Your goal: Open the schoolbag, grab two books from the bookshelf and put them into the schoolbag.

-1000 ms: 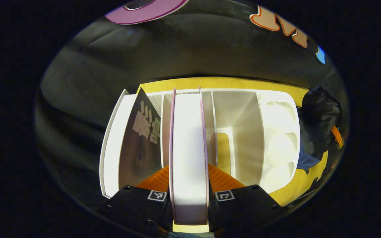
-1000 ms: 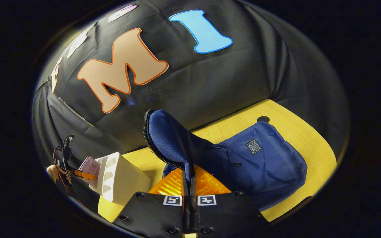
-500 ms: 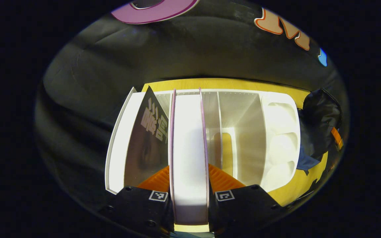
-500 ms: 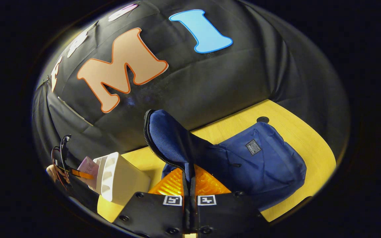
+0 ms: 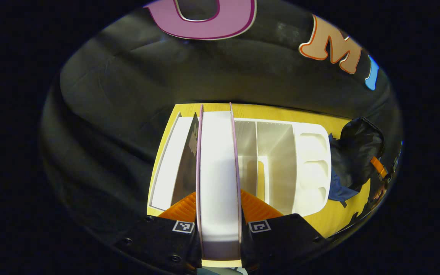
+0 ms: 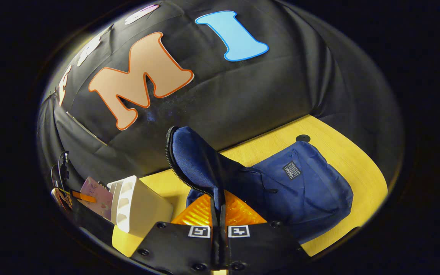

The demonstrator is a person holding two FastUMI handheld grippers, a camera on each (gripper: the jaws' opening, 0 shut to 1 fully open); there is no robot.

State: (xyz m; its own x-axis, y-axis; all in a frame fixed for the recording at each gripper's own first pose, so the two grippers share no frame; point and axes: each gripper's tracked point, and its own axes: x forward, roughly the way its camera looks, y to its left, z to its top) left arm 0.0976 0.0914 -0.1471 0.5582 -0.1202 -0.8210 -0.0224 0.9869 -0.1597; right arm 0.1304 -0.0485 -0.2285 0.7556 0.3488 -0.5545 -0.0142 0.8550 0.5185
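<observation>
Meanwhile, a pink-edged book (image 5: 218, 179) is clamped between the left gripper (image 5: 218, 229) fingers above the white bookshelf (image 5: 311, 164), while the schoolbag (image 6: 300, 187) flap (image 6: 197, 164) is seemingly pinched by the right gripper (image 6: 219, 225).

Bookshelf (image 5: 311, 160) smooth matt white plastic, book (image 5: 219, 179) beside its dividers pale paper edge between thin glossy covers, schoolbag (image 6: 300, 187) coarse woven matt cloth, table (image 6: 350, 160) smooth wood-grain finish
</observation>
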